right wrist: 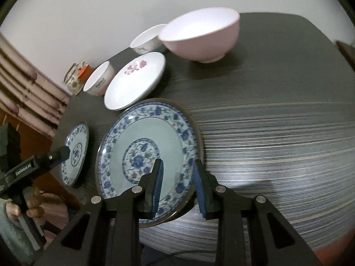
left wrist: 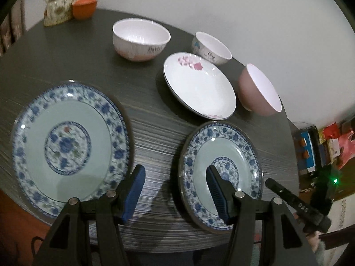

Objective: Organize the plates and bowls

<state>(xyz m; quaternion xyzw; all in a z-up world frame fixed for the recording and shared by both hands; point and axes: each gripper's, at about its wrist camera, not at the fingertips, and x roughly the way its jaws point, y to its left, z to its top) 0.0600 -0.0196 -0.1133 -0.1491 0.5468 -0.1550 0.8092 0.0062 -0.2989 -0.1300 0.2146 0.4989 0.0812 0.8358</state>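
Observation:
Two blue-patterned plates lie on the dark table: one (left wrist: 68, 144) at the left, another (left wrist: 221, 175) at the right, which also shows in the right wrist view (right wrist: 148, 146). Behind stand a white plate with pink flowers (left wrist: 199, 86), a large white bowl (left wrist: 141, 40), a small white bowl (left wrist: 212, 47) and a pink bowl (left wrist: 258, 90). My left gripper (left wrist: 175, 177) is open, over the bare table between the two blue plates. My right gripper (right wrist: 178, 170) is open, its jaws either side of the right rim of its blue plate.
A glass teapot (left wrist: 58, 5) and an orange lidded cup (left wrist: 84, 6) stand at the far left corner of the table (left wrist: 155, 133). Clutter sits on the floor beyond the table's right edge (left wrist: 321, 146). A curtain (right wrist: 28, 88) hangs at the left.

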